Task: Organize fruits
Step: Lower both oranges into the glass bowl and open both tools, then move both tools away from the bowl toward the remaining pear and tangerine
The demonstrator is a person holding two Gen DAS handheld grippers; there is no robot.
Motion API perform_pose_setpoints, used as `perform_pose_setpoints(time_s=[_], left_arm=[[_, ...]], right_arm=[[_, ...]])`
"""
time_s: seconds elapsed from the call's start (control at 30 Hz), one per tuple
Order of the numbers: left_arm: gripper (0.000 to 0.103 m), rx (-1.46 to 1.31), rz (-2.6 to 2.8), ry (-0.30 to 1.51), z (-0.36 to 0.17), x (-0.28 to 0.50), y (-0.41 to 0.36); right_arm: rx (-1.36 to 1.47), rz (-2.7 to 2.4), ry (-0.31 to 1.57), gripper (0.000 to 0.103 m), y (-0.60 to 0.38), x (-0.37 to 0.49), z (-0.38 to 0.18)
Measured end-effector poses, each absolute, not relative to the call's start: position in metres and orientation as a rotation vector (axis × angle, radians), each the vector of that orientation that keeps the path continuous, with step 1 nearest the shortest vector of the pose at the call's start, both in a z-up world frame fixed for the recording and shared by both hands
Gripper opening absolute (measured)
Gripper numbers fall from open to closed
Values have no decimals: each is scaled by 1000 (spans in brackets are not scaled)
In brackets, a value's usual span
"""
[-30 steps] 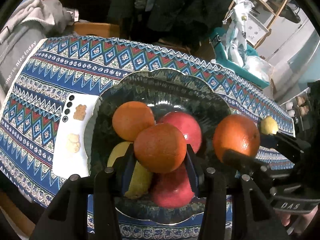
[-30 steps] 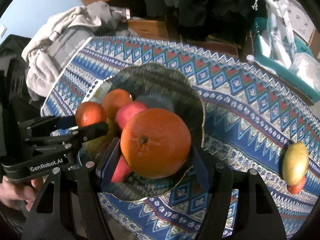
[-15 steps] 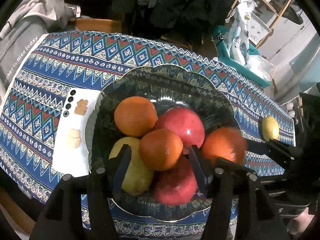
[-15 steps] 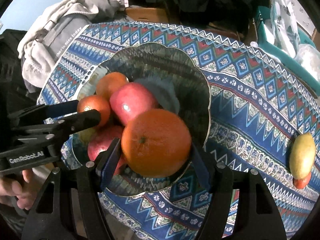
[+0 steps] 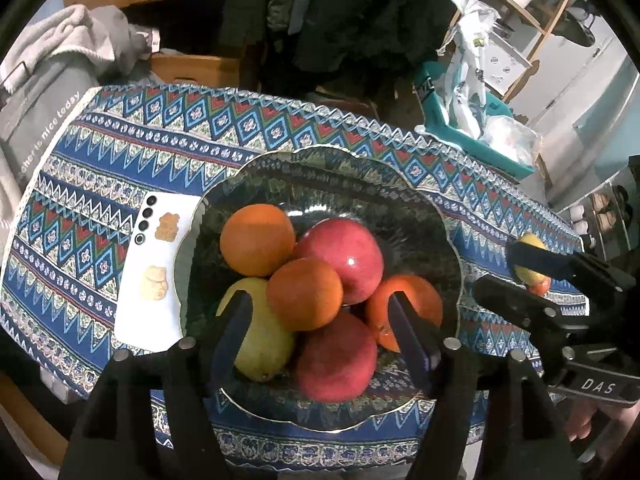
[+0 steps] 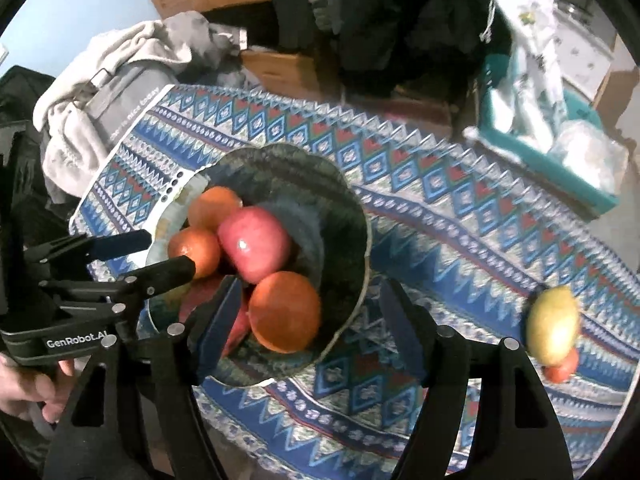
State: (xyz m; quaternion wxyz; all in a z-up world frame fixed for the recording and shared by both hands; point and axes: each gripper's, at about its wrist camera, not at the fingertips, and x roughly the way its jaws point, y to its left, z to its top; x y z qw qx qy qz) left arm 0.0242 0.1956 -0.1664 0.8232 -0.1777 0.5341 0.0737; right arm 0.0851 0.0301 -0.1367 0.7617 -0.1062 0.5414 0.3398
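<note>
**Bowl loaded; two fruits left on the table**

We find both tools empty. The left gripper (image 5: 324, 334) stands wide above the near side of the bowl (image 5: 424, 196); the right gripper (image 6: 310, 322) is likewise wide, over the bowl's right rim. The bowl holds oranges, red apples and a yellow pear.

Outstanding: a second pear (image 6: 554, 326) near the table's right edge, with a small red fruit (image 6: 564, 366) touching its near side. Blur prevents us from identifying the latter.

We judge the pear firm, smooth-skinned, moderately heavy and liable to bruise or roll. It lies with its long axis running roughly away from the camera, the narrower end farther off. We recommend gripping across the broad belly, crosswise to that axis.
</note>
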Motion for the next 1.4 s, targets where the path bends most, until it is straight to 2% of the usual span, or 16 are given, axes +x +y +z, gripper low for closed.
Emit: perform_pose_setpoints(time_s=[0.57, 1.4], left_arm=[[80, -228, 85, 1054, -122, 23, 140], [81, -120, -7, 968, -78, 20, 75]], right_arm=[[-216, 667, 1046, 74, -28, 77, -91], [-147, 581, 912, 78, -107, 63, -44]])
